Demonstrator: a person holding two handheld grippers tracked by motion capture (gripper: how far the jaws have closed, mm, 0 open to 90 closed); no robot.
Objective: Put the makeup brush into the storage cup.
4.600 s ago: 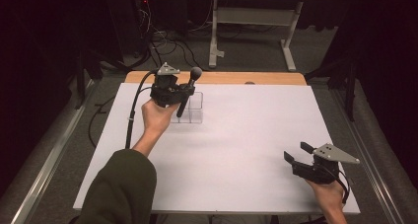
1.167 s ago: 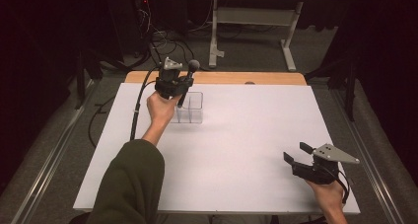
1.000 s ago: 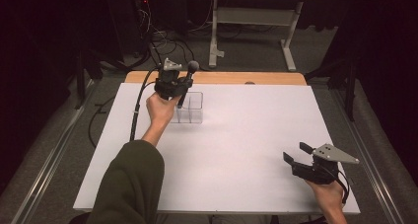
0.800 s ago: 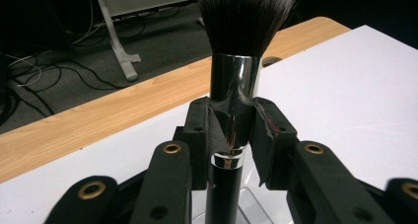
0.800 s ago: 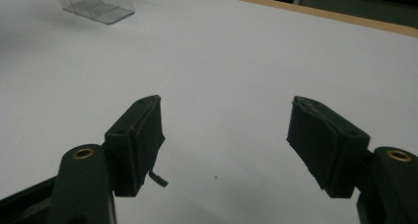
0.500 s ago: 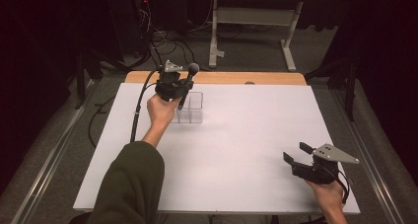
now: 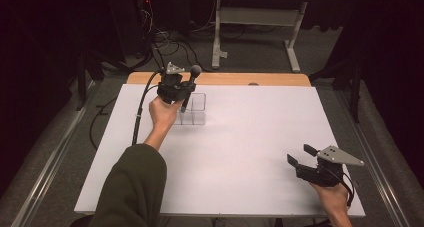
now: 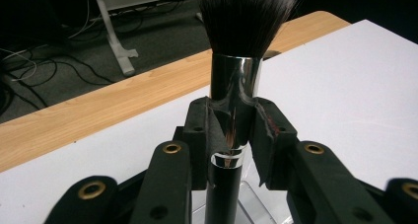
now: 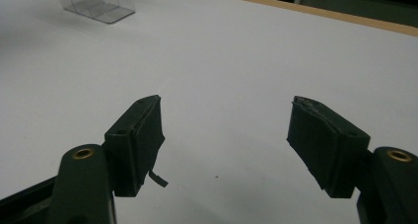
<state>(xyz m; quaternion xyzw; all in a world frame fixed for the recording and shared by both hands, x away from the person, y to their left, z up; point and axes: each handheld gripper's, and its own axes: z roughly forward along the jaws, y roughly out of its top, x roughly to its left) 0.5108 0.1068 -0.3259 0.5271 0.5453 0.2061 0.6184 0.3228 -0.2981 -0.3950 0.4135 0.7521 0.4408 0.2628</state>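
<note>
Item: makeup brush, clamped upright in left gripper over clear organiser, far left. Right gripper wide open, empty. Risk: handle catches a divider, tips organiser.

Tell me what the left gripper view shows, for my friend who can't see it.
The left tongs are shut on a makeup brush, gripping its shiny silver collar with the dark, fluffy bristles pointing up. Under the brush sits a clear plastic organizer on a white table, which has a wooden edge.
</note>
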